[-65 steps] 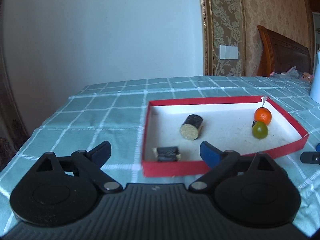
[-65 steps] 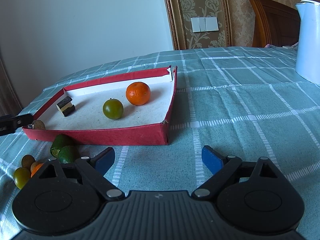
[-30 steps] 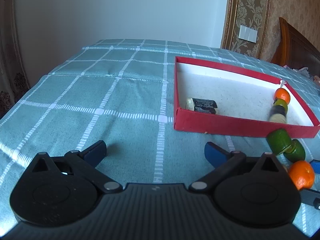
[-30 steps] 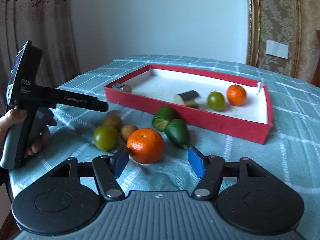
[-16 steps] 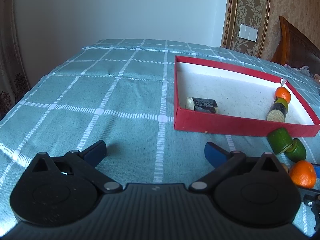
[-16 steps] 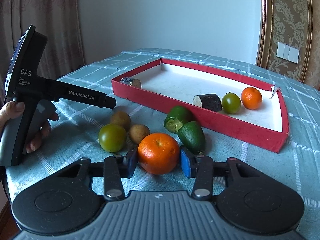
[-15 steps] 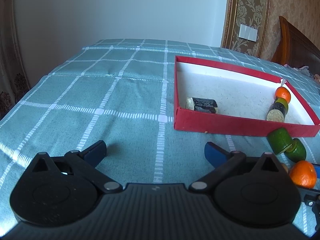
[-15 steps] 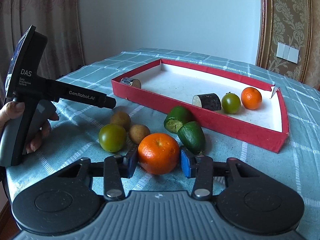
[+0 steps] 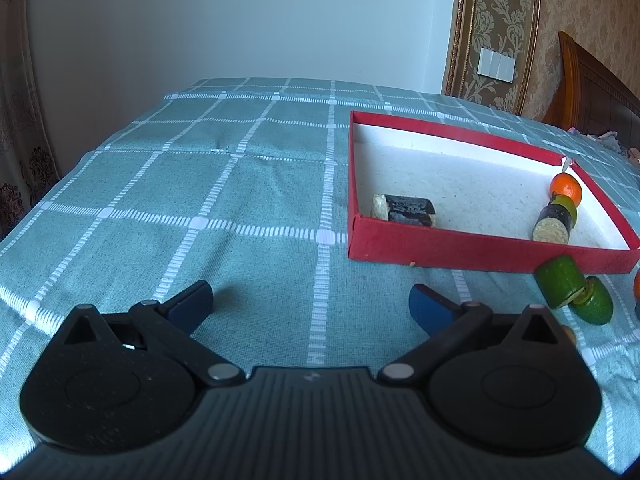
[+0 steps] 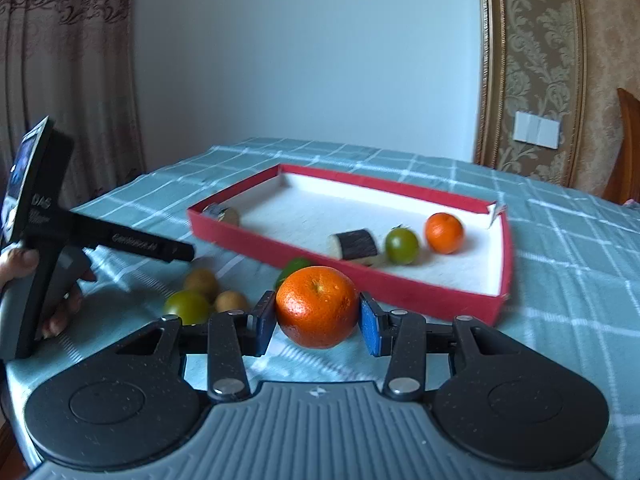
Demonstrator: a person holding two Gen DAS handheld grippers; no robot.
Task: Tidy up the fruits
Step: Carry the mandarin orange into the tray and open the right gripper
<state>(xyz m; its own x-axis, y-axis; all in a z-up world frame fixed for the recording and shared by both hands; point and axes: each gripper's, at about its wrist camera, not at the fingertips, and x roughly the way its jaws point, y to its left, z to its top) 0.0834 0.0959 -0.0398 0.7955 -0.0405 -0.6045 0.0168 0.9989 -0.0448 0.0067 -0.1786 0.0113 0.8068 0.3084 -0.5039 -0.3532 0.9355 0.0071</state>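
The large orange (image 10: pixel 317 306) sits clamped between the 2 blue pads of the right gripper (image 10: pixel 317 320), on the near side of the red tray (image 10: pixel 416 295), just in front of its near wall. Whether the orange is clear of the cloth cannot be told.

Inside the red tray, toward its right end, lie 3 things in a row: a dark-skinned cut piece (image 10: pixel 353 245), a green round fruit (image 10: pixel 402 245) and a small orange (image 10: pixel 444 233). A 2nd dark cut piece (image 10: pixel 221 213) rests in the tray's left near corner.

Outside the tray, in front of its near wall, a green cut fruit (image 10: pixel 294 268) shows just behind the held orange. Farther left of it are 2 brown fruits (image 10: pixel 201 280) and a green fruit (image 10: pixel 187 307), close together on the checked tablecloth (image 10: pixel 580 264).

The left gripper (image 9: pixel 311 300) hovers over the tablecloth left of the tray, its fingers spread wide apart with nothing between them. In the right wrist view, its black body (image 10: pixel 52 224) is held in the left hand (image 10: pixel 16 268).
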